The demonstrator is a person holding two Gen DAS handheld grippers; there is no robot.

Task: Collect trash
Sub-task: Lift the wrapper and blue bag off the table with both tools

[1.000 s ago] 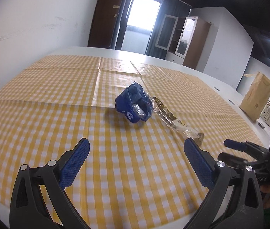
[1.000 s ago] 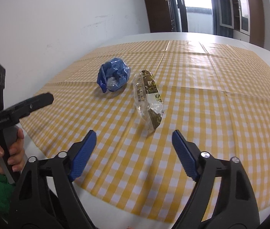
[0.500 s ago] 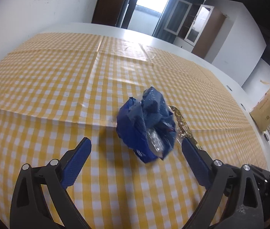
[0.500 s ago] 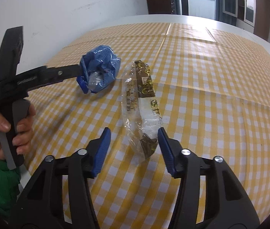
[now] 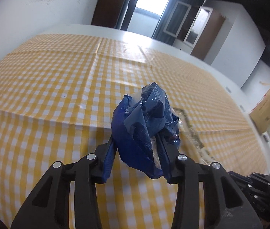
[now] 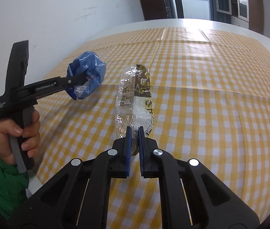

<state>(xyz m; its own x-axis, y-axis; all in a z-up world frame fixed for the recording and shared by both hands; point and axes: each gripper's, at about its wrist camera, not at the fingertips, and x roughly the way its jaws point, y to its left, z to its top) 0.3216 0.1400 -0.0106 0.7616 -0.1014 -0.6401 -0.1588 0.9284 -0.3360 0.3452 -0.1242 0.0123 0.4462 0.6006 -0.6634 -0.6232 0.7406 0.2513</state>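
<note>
Blue crumpled bag (image 5: 146, 126) between closing left gripper (image 5: 137, 143) pads

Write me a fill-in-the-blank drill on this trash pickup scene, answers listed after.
1. The left tool is closing around the crumpled ____ plastic bag.
2. The right tool pinches the near end of the long ____ plastic wrapper.
3. The checked tablecloth is white and ____.

Answers: blue; clear; yellow

Yellow checked tablecloth (image 5: 58, 95) on white table (image 5: 81, 28), brown cardboard box (image 5: 268, 106) beyond.
</note>
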